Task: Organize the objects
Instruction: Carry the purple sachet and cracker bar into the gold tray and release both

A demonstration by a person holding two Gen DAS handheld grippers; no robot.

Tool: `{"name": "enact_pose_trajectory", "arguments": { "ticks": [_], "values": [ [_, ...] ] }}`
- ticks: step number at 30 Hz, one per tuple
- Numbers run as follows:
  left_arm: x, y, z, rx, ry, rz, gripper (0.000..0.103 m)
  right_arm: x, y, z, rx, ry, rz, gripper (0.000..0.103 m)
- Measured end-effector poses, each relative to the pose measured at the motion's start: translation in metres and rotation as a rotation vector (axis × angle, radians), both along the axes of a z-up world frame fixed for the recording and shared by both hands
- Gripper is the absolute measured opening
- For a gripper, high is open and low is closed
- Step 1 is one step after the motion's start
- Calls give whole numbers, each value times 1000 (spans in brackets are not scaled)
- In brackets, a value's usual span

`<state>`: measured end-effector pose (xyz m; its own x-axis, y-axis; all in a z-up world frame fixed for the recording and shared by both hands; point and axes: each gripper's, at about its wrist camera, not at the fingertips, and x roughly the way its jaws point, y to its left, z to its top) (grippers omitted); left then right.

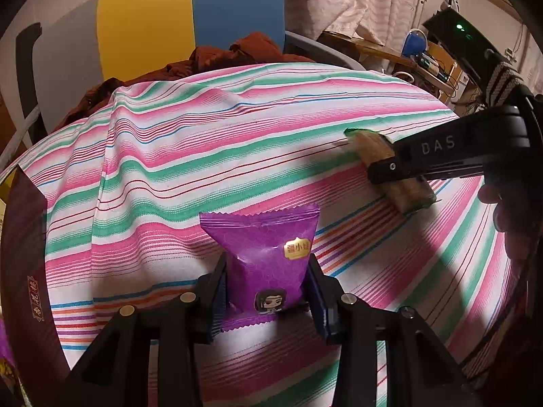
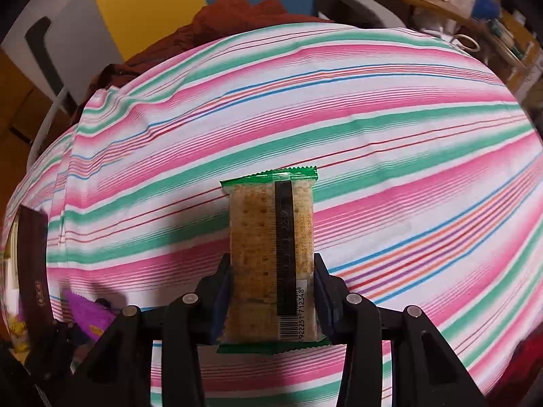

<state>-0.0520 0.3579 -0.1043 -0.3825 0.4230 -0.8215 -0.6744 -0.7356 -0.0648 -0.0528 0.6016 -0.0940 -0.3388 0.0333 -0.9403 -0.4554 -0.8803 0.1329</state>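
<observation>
From my left wrist camera, the dark maroon box [image 1: 23,254] is cut off by the left edge, its gold print too small for me to read. The right gripper [image 1: 390,166] covers the middle of the cracker packet [image 1: 407,196]. On my right camera, the purple snack packet [image 2: 90,312] is mostly hidden behind the gripper frame.

striped tablecloth [image 1: 237,142], yellow-blue chair [image 1: 190,17], curtains [image 1: 356,0]

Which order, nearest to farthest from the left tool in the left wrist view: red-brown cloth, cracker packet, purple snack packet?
1. purple snack packet, held between the left tool's fingers.
2. cracker packet, right, in the right tool.
3. red-brown cloth, beyond the table's far edge.
</observation>
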Motion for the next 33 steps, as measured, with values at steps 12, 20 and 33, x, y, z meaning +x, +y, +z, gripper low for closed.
{"name": "enact_pose_trajectory", "arguments": {
  "ticks": [12,20,33],
  "values": [
    [-1,-6,-1,55,-3,-5,41,-4,-4,1,53,-21,23,46],
    [3,-8,9,29,-6,-13,38,-3,-6,3,109,-15,49,43],
    [37,-61,85,69,162,28,38,-7,-37,24,116,80,132,43]
  ]
}}
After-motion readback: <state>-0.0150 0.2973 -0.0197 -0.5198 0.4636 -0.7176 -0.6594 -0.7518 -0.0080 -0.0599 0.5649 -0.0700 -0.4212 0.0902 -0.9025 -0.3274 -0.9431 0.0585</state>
